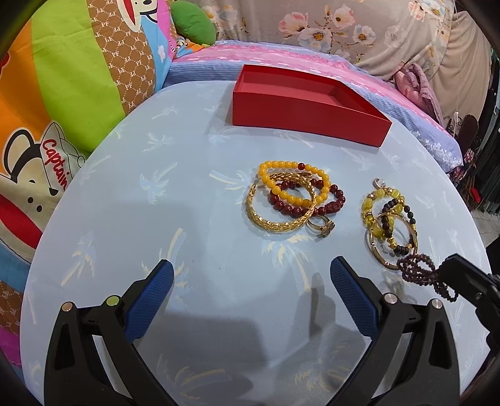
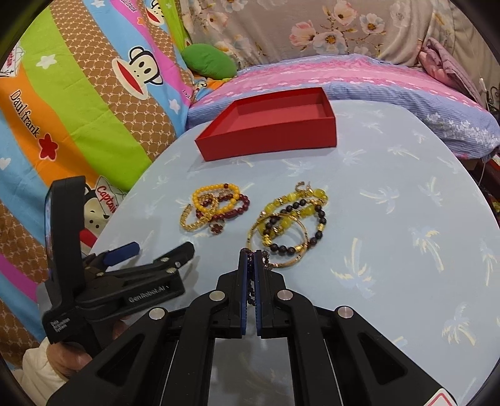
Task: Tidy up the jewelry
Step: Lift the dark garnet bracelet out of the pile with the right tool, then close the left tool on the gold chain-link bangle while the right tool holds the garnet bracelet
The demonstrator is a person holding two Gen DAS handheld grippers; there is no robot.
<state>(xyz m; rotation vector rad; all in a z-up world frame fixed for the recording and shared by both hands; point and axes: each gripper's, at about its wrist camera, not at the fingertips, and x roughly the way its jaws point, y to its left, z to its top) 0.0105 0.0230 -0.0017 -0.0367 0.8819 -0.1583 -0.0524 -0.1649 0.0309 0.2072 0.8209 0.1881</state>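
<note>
Bright cartoon bedding [image 2: 78,103] and a flowered sheet [image 1: 343,28] fill the background, with a pink and blue striped blanket [image 2: 343,75] just behind a round desk [image 1: 156,203] covered in pale blue cloth printed with palm trees. At the far side of the desk sits an open red box [image 1: 300,103], and nothing can be seen inside it.

Two heaps of jewelry lie on the cloth nearer than the box. One heap is a yellow bead bracelet [image 1: 292,181], a dark red bead bracelet [image 1: 312,203] and a gold bangle [image 1: 278,209], all overlapping, with a ring [image 1: 322,226] touching their near edge. Just beside them, apart from the first heap, are a yellow stone bracelet [image 1: 375,206], a black bead bracelet [image 1: 393,225] and thin gold hoops [image 1: 384,250] tangled together.

The left gripper [image 1: 251,278] hovers over bare cloth with its blue pads spread wide and nothing between them; the right wrist view shows a hand [image 2: 67,356] in a white sleeve holding it. The right gripper [image 2: 250,259] is clenched on a purple bead strand [image 1: 425,274], which loops out from its tip next to the thin gold hoops.
</note>
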